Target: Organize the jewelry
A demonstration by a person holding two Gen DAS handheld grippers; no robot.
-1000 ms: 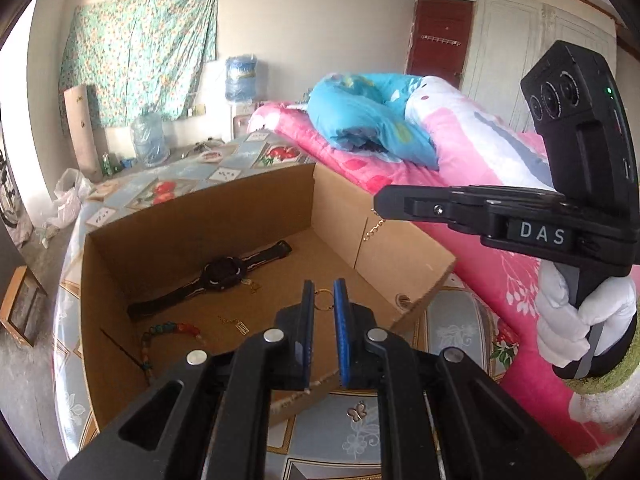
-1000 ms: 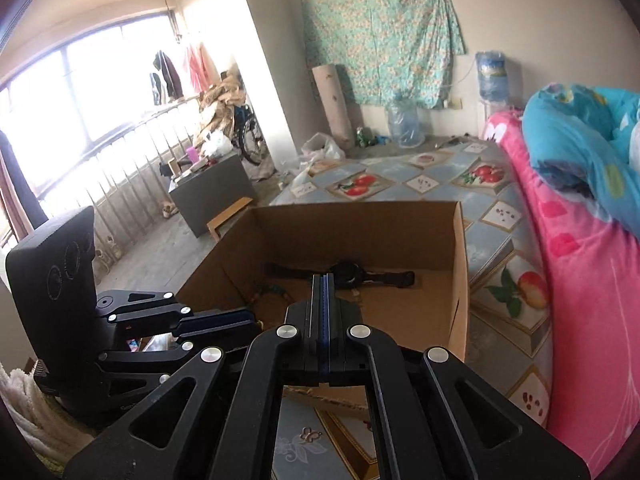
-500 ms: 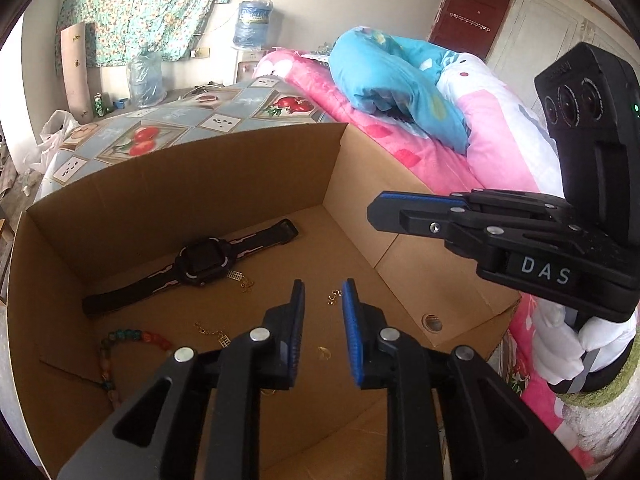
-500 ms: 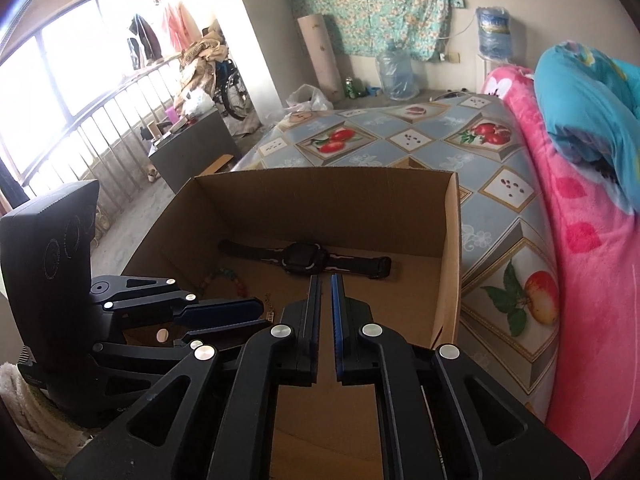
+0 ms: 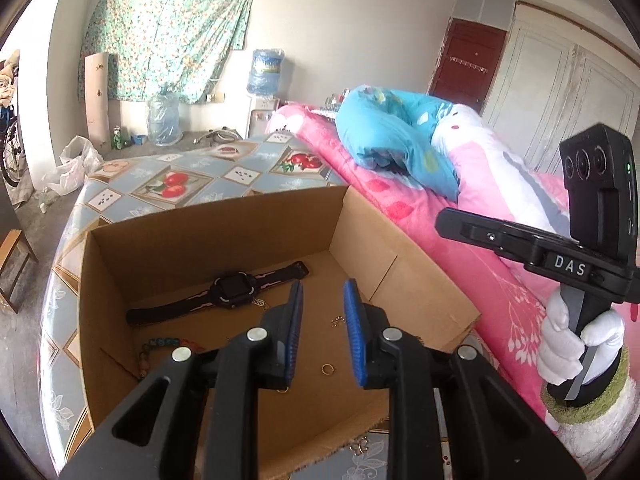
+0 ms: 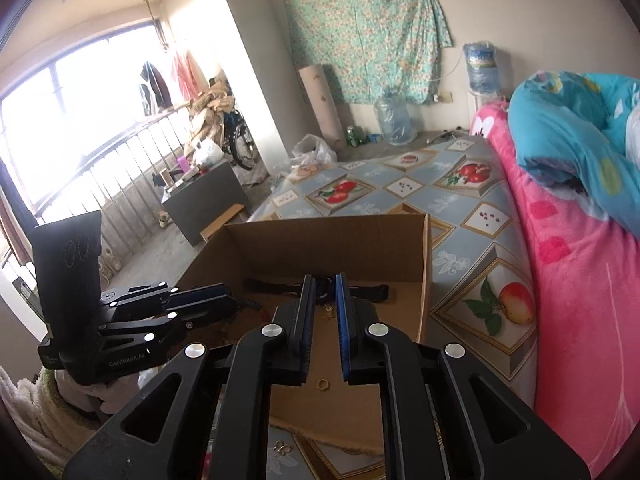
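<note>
Landmark: the cardboard box [image 5: 208, 240], open-topped, resting on the fruit-patterned tablecloth [image 5: 172, 184].

Left gripper [image 5: 322, 304]: held above the near side of the box, jaws parted, blue pads bare, nothing between them. Right gripper [image 6: 322, 286]: likewise above the near side of the box, jaws apart, holding nothing.

On the box floor, nearest the near wall: a small gold ring [image 5: 327, 368], lying free, seen between the fingers in both wrist views. A little further in, toward the middle of the floor, a small gold earring or charm [image 5: 338, 321]; its form is too small to make out. Toward the box's left wall, a beaded bracelet [image 5: 170, 343], partly hidden by the left gripper. Along the far wall of the box, a black wristwatch [image 5: 232, 293] lies flat with strap extended; a small gold piece [image 5: 259, 303] sits just beside its case.

Right of the box: a pink bedspread [image 5: 460, 280] with a blue pillow [image 5: 392, 140]. Beyond the box, against the wall: two water jugs [image 5: 162, 120] and a hanging floral cloth [image 5: 168, 32].
</note>
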